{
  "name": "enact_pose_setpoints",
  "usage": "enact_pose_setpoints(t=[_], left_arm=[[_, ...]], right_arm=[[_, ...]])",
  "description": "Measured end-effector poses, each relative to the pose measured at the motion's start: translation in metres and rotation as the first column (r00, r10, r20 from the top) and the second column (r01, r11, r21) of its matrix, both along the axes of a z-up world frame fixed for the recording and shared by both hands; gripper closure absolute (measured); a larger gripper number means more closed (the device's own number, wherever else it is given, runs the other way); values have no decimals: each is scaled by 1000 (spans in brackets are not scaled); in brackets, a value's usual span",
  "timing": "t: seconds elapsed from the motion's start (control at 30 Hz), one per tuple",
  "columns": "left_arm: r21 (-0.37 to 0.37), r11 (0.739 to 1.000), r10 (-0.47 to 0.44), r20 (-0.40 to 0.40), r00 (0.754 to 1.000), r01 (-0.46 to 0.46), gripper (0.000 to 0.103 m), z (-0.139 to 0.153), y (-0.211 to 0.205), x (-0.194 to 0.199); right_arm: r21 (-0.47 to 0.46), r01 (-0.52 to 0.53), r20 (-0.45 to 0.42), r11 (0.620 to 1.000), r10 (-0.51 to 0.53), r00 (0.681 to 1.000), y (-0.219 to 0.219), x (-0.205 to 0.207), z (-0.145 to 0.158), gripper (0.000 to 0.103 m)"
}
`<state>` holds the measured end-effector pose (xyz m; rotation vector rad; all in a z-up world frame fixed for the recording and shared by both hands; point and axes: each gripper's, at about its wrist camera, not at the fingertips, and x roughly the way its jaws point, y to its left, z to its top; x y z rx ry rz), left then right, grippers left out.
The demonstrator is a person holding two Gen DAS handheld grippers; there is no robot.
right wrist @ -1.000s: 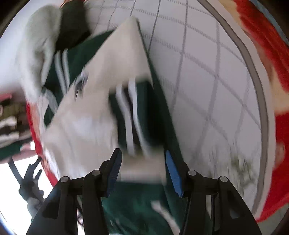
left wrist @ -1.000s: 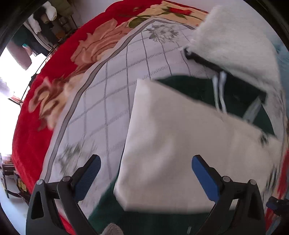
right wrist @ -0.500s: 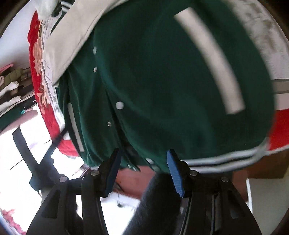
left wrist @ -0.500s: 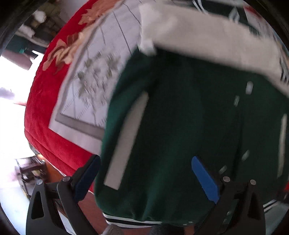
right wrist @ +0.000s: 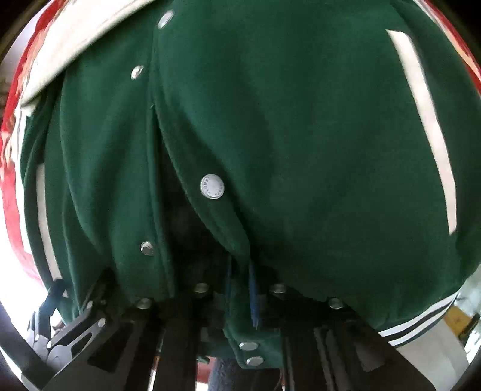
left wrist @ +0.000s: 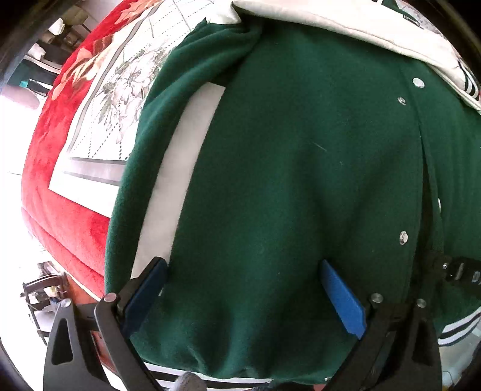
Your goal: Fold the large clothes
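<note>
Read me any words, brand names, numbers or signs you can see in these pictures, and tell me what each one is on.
Nothing reads clearly.
Snap button on the green jacket: embossed lettering around its rim, too small to read.
Black strap at the right edge of the left wrist view: pale marks, cut off and blurred, unreadable.
White sleeve: dark print at its edge, cut off, unreadable.

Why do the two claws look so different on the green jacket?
The left claw has its blue fingers spread wide over the green jacket, not pinching it. The right claw is closing, its blue fingers nearly together with a bit of the jacket's front edge between them. The left claw is near a white pocket stripe; the right claw is by the silver snaps. Both are black with blue pads and sit near the striped hem.
</note>
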<state>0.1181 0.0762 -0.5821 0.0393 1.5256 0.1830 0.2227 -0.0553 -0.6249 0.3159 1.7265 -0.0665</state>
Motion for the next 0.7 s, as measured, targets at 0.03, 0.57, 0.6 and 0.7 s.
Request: enact_pose_setpoints(t=[0.03, 0.57, 0.6, 0.7], left_arm=[[-9, 1000, 1, 3, 1000, -1, 0, 1, 2, -2], [-39, 997, 69, 102, 992, -66, 0, 84, -9, 4], [-30, 999, 40, 117, 992, -37, 0, 90, -30, 14], [-19, 1000, -22, 135, 991, 25, 0, 88, -79, 45]], right_arm=[[11, 6, 7, 1000, -6, 1000, -1, -3, 3, 94], [375, 94, -38, 922, -87, 996, -94, -27, 66, 56], [357, 115, -20, 927, -116, 993, -115, -28, 78, 56], [310, 222, -8, 924, -230, 973, -192, -34, 97, 56]])
